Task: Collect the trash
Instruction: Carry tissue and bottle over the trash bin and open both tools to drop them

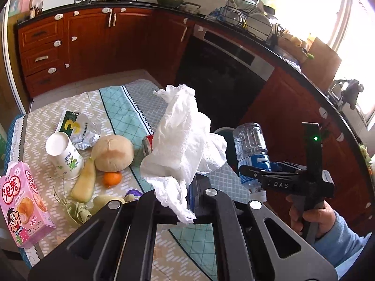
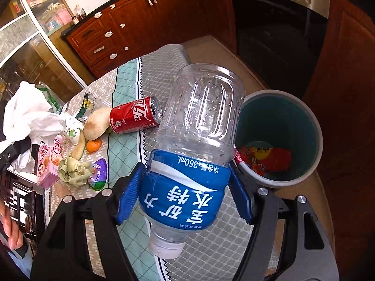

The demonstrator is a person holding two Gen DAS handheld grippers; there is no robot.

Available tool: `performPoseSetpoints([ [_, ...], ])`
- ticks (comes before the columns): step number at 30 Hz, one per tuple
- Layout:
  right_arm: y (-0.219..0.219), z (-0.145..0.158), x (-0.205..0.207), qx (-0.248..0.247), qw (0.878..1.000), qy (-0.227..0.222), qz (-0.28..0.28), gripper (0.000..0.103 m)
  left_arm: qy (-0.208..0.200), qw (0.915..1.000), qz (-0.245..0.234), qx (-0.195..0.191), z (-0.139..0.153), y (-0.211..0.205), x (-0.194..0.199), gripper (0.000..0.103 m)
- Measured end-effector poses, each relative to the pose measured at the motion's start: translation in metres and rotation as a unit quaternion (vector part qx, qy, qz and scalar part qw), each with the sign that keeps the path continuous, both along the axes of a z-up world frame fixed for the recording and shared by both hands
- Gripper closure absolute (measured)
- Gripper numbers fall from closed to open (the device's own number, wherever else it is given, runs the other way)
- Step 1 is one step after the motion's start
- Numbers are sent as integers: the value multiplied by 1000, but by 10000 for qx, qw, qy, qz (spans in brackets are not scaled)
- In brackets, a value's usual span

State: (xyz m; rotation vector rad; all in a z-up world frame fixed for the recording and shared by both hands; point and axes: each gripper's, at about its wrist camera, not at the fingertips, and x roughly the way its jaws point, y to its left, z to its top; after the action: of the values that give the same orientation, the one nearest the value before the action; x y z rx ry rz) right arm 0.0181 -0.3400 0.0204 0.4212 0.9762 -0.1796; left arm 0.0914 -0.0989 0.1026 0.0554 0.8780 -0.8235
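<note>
My left gripper (image 1: 185,202) is shut on a crumpled white paper tissue (image 1: 182,140), which stands up above the table. In the right wrist view the tissue (image 2: 25,114) shows at the far left. My right gripper (image 2: 185,192) has its blue pads pressed on the blue label of a clear empty plastic water bottle (image 2: 201,117), cap toward the camera. The bottle hangs over the table's edge beside a round grey trash bin (image 2: 314,126) on the floor, with red wrappers (image 2: 264,159) inside. The left wrist view shows the bottle (image 1: 250,145) in the right gripper (image 1: 257,171).
On the patterned tablecloth (image 1: 131,107) lie a red cola can (image 2: 136,117), a paper cup (image 1: 63,154), a pink snack box (image 1: 23,208), a silver packet (image 1: 79,128), an orange (image 1: 112,178), a round tan fruit (image 1: 114,149), peelings and a purple egg-shaped toy (image 2: 98,174). Wooden cabinets and an oven stand behind.
</note>
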Motion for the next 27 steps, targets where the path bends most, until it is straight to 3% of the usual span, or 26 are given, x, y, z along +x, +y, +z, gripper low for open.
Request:
performPoseSetpoints([
  [8, -43, -10, -2, 57, 9996, 20, -290, 36, -82, 9986, -442, 267, -7, -56, -5, 98],
  [16, -130, -71, 19, 375, 9930, 849, -724, 36, 156, 9923, -1135, 465, -53, -150, 5, 98],
  [27, -174, -139, 22, 588, 9803, 1622, -964, 35, 612, 9798, -1738, 776, -125, -253, 18, 98],
])
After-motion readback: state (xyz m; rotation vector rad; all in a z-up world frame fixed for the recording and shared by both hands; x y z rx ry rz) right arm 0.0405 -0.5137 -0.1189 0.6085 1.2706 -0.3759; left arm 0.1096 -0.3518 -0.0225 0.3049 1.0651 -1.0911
